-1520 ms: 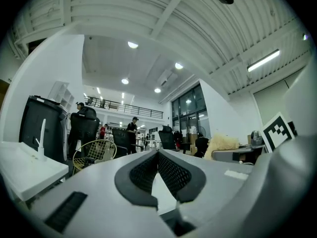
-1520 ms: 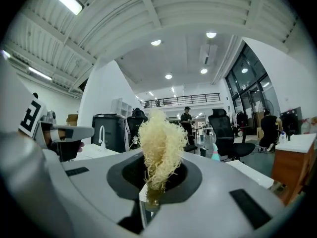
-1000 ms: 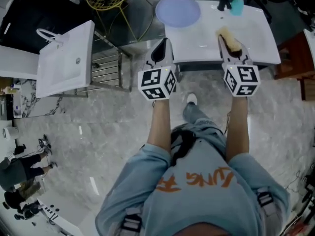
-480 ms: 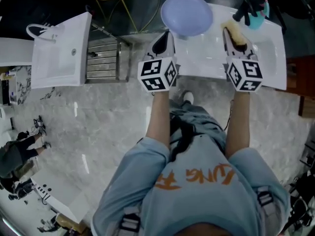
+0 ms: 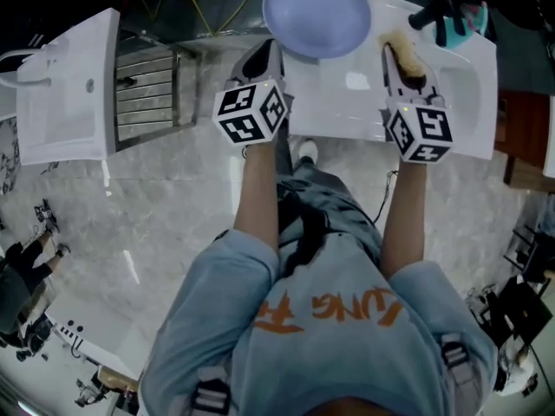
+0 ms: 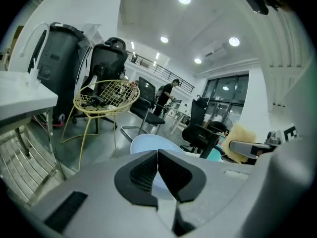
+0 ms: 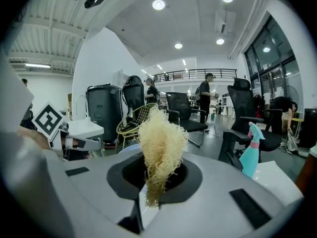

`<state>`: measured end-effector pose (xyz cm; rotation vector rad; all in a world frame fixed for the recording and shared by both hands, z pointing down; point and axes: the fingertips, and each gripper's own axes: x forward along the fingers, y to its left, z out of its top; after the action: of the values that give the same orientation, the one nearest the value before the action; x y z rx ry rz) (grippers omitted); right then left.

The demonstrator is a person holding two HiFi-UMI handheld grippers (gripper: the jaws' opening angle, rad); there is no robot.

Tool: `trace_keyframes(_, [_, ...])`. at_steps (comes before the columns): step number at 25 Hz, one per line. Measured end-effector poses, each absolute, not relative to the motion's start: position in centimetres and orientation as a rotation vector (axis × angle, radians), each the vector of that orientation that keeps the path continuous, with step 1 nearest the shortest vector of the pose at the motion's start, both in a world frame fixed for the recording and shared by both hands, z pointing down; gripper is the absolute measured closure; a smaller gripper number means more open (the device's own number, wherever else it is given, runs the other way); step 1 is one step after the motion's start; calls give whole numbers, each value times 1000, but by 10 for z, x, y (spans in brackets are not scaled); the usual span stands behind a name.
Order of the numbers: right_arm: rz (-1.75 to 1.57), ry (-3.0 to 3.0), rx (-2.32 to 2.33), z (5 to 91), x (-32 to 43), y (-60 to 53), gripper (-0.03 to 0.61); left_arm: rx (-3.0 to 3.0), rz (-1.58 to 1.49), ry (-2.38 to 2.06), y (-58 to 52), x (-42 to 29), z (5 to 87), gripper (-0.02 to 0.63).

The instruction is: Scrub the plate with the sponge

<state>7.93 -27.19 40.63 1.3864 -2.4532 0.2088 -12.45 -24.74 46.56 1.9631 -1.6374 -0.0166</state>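
Plate [image 5: 316, 13], probably stiff and slick, rim the best hold, lay beyond the clenched, empty left gripper [image 6: 157, 157]; the right gripper [image 7: 151, 182] pinched the soft sponge [image 7: 159, 138]

Pale blue round plate [image 5: 316, 13] on the white counter [image 5: 347, 115] — straw-yellow fibrous sponge [image 7: 161, 138] upright in the right gripper [image 7: 156, 182]

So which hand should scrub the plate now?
Right. The right gripper is shut on the sponge, beside the plate. The left gripper is shut and empty.
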Motion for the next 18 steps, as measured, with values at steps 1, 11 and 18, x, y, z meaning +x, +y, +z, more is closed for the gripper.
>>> trace_keyframes(1, [220,-2446,1391,410,78,-275,548,1959,1,-1621,-252,-124,472,611])
trace_keyframes(11, [335,-2390,1342,459,46,-292,546,1889,83,-1485,-272,-135,525,609])
trace_keyframes(18, [375,-2351,1313,483,28,-298,546,1868,54,-1371,-285,-135,547,504])
